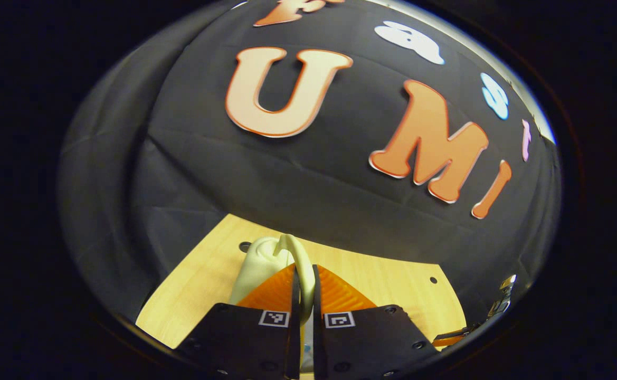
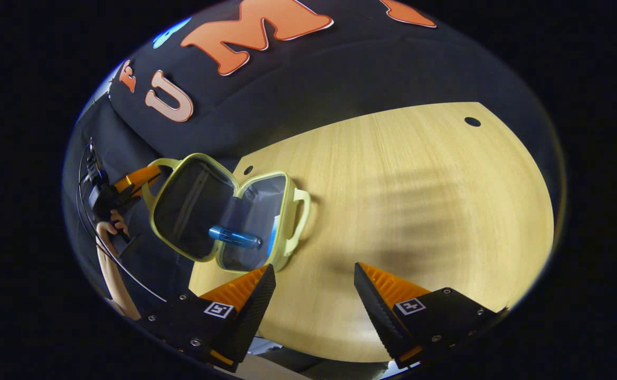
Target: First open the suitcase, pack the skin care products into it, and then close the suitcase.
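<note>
The suitcase (image 2: 224, 211), a small pale-green case, stands open on the wooden surface (image 2: 419, 200), ahead of and to the left of the right gripper (image 2: 313, 287), whose jaws are spread wide with nothing between them. A blue skin-care tube (image 2: 234, 237) lies inside, across the hinge line between the two halves, and a second blue item shows just beside it against the wall nearer the handle (image 2: 300, 216). The left gripper (image 1: 303, 295) has its jaws pinched on a pale-green rim of the lid (image 1: 297, 264); in the right gripper view it sits at the lid's far edge, held by a hand (image 2: 108, 228). Judging from this, packing looks done or close to it and closing is the step in hand. To do it well, swing the lid over in an arc about the hinge rather than pulling the case across the surface. First make sure the tube sits clear of the seam, or the rims may catch on it. The free right jaws could steady the base half near the handle.
</note>
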